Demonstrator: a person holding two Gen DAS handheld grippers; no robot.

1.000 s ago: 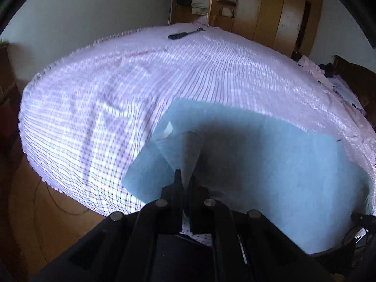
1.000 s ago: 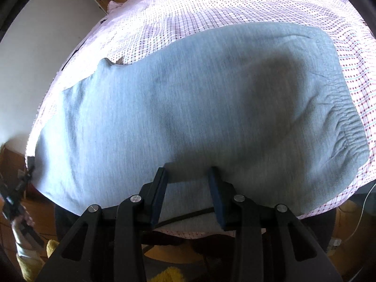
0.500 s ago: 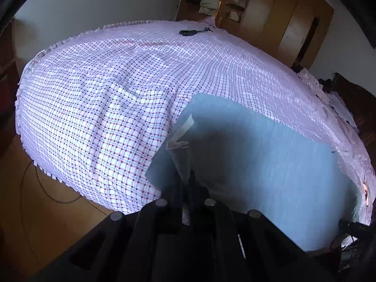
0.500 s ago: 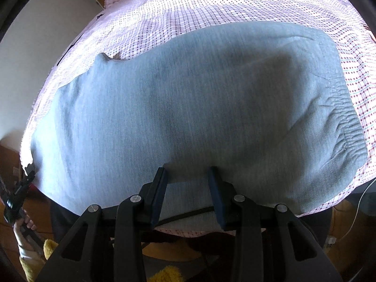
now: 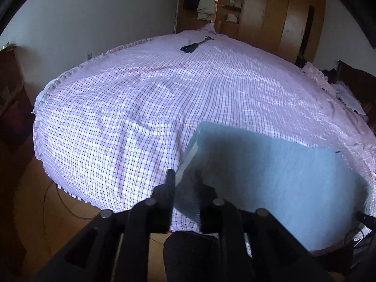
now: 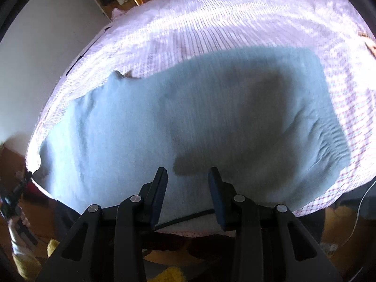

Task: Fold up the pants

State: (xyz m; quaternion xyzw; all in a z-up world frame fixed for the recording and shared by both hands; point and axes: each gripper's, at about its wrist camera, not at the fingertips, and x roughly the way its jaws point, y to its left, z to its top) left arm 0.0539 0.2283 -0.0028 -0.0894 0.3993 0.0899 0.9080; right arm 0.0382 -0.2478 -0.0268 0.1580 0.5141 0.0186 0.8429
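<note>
Since a second ago the left gripper has let go: its fingers, then pinched together on the leg end of the pants, now stand apart with the hem corner lying loose between them, a pale strip of the inside showing along the turned edge. In that view the light blue pants lie flat on the checked bedspread near its close edge, and a dark tool rests far off across the bed. From the right wrist the pants have slid lower in frame, spread lengthwise with the gathered waistband to the right. Above the cloth's near edge the right gripper hovers, jaws apart and holding nothing. Motion blur softens this view.
</note>
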